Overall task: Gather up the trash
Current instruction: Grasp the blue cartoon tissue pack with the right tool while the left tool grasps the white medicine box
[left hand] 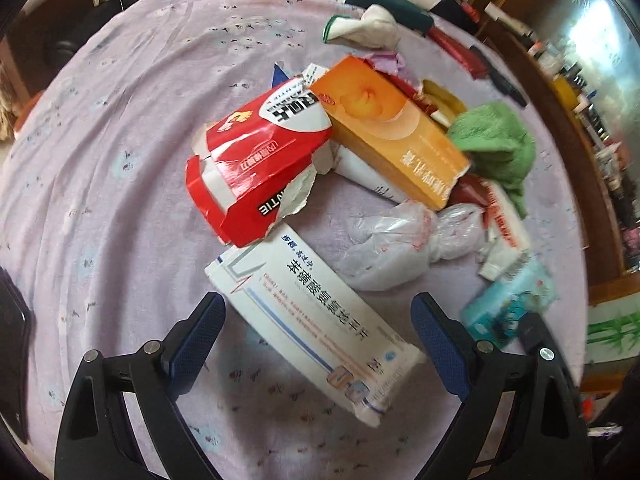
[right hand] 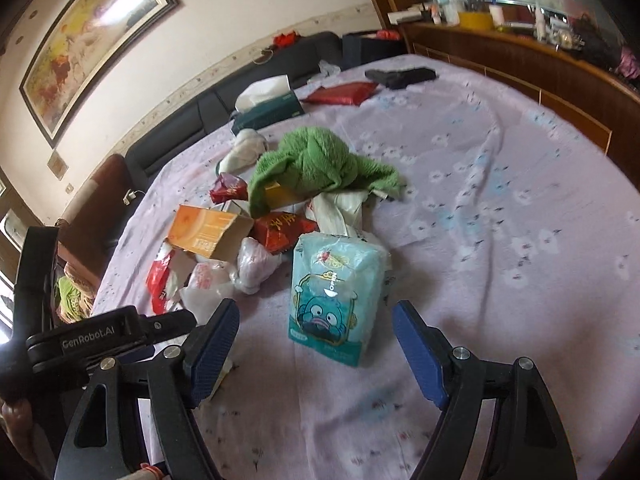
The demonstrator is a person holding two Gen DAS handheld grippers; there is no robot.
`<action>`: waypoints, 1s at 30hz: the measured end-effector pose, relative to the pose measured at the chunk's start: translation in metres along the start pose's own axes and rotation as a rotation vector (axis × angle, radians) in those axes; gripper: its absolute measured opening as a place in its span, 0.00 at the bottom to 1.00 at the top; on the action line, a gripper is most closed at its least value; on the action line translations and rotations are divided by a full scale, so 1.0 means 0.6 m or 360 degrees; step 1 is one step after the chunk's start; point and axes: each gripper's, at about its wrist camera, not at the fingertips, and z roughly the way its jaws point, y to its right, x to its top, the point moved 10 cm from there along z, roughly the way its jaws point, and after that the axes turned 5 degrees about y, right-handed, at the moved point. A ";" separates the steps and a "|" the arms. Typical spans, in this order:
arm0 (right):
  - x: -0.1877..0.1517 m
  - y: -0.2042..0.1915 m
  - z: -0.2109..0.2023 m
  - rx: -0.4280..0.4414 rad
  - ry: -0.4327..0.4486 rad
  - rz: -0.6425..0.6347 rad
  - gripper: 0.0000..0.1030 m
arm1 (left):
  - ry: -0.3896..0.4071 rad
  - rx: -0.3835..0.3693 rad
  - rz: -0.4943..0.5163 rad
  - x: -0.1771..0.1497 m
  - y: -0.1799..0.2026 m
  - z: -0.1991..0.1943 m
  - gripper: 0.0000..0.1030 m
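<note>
A heap of trash lies near the middle of the bed, on its lilac flowered sheet (left hand: 120, 128), well away from the edges. The left gripper (left hand: 318, 330) stands with its jaws apart and nothing pressed between the blue pads, straddling the near end of a white medicine box (left hand: 316, 316) that lies flat and slantwise at the near side of the heap. The box looks like light, thin cardboard, probably empty, so it should crush if squeezed hard; its two long edges seem the place to take it, across the narrow width, where the folds give some stiffness. The right gripper (right hand: 316, 338) also has its jaws apart and empty, framing a teal tissue pack (right hand: 340, 296) that stands just ahead of them on the side of the heap nearest that gripper. The pack appears soft and springy under slick film, so the pads may slide; a hold across its middle, compressing it a little, looks safest. Behind these lie a torn red carton (left hand: 256, 160), an orange box (left hand: 396, 132) leaning on it, a knotted clear plastic bag (left hand: 404, 240) and a crumpled green towel (right hand: 316, 164). The cartons should handle stiff but dentable. The bag is limp and slippery, best pinched at its knot.
</note>
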 end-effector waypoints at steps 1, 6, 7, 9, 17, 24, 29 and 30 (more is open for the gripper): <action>0.001 0.003 0.008 -0.0016 -0.0008 0.0007 0.80 | -0.0035 0.0003 -0.0005 -0.004 0.000 0.009 0.85; 0.009 0.009 0.024 -0.0046 -0.0008 0.0019 0.80 | 0.0020 0.0050 0.0019 -0.003 -0.016 -0.001 0.64; 0.009 0.009 0.028 -0.0047 -0.0012 0.0019 0.80 | 0.0016 0.0035 0.0048 -0.006 -0.020 -0.004 0.62; 0.008 0.007 0.033 -0.0050 -0.0023 0.0023 0.80 | 0.0013 0.0039 0.0112 -0.019 -0.030 -0.012 0.61; -0.002 0.011 0.048 -0.0151 -0.0044 0.0006 0.80 | 0.0059 0.0101 0.0367 -0.071 -0.039 -0.042 0.63; -0.017 0.028 0.035 -0.0174 -0.0046 0.0031 0.38 | 0.0096 0.0061 0.0389 -0.084 -0.038 -0.054 0.61; -0.022 0.035 -0.028 -0.0112 0.0040 0.0046 0.35 | 0.0128 -0.0063 0.0393 -0.102 -0.019 -0.070 0.33; -0.023 0.037 -0.046 -0.0111 0.0061 0.0048 0.35 | 0.0122 -0.0101 0.0398 -0.109 -0.013 -0.078 0.21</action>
